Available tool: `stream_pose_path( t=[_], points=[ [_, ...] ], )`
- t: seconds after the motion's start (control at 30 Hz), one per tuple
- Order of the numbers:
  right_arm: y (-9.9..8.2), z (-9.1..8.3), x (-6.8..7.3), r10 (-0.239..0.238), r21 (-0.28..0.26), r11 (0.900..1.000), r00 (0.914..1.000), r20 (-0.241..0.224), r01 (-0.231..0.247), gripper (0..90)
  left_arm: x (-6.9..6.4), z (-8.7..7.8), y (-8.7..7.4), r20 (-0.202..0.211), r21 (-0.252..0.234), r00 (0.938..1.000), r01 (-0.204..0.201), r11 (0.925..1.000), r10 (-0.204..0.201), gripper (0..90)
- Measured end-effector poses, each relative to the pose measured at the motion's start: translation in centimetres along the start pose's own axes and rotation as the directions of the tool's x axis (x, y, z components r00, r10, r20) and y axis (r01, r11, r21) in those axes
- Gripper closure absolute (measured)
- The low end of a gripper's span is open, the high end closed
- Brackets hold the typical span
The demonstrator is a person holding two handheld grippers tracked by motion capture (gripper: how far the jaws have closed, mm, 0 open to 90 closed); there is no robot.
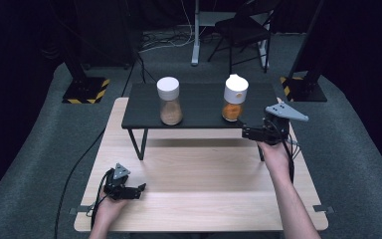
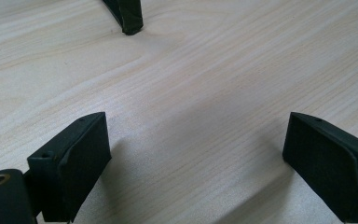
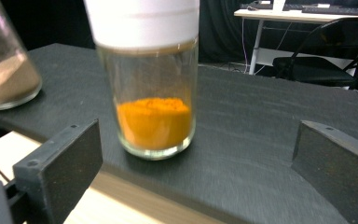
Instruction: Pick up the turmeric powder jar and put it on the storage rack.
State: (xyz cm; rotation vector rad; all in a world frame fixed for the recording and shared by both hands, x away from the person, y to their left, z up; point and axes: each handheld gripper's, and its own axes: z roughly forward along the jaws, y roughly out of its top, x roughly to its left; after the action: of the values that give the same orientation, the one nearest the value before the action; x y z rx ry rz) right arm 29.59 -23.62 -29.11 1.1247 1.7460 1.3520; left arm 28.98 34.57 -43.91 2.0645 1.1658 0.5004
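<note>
A: So where's the glass jar with the white cap and orange powder [image 1: 235, 99] sitting?

B: Upright on the right part of the black raised shelf [image 1: 199, 119], near its front edge, well apart from the glass jar of brown powder [image 1: 169, 101]

A: And which hand is closer?

B: The right gripper [image 1: 248, 133], easily. Its jaws are spread wide with nothing between them, and the orange jar [image 3: 152, 93] stands just ahead of them, left of centre, long axis vertical

A: The other one?

B: The left gripper [image 1: 138, 189] rests low on the pale wooden table [image 2: 191, 93], jaws apart too, holding nothing
</note>
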Motion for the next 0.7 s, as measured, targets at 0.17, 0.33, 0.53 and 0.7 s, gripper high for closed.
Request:
stream_pose_path(
  t=[0.17,0.33,0.53,0.7],
  points=[
    [-1.8,-1.3,-0.3,0.004,-0.013,0.9999,0.9999,-0.011,-0.004,0.0,0.0,0.0,0.0,0.0,0.0,1.0,0.0,1.0,0.0,6.8],
    [-4.0,-2.2,-0.6,0.006,-0.004,1.0,0.9998,-0.021,-0.006,0.0,0.0,0.0,0.0,0.0,-0.001,1.0,0.001,1.0,-0.001,6.8],
    [-7.0,-2.8,-1.5,0.056,0.033,0.9979,0.998,-0.028,-0.055,0.0,0.0,0.0,0.0,0.0,-0.001,1.0,0.001,1.0,-0.001,6.7],
    [-9.9,-3.1,-1.7,0.068,0.059,0.996,0.9976,-0.01,-0.068,0.0,-0.1,0.0,0.0,0.0,-0.001,1.0,0.001,1.0,-0.001,6.7]
  ],
)
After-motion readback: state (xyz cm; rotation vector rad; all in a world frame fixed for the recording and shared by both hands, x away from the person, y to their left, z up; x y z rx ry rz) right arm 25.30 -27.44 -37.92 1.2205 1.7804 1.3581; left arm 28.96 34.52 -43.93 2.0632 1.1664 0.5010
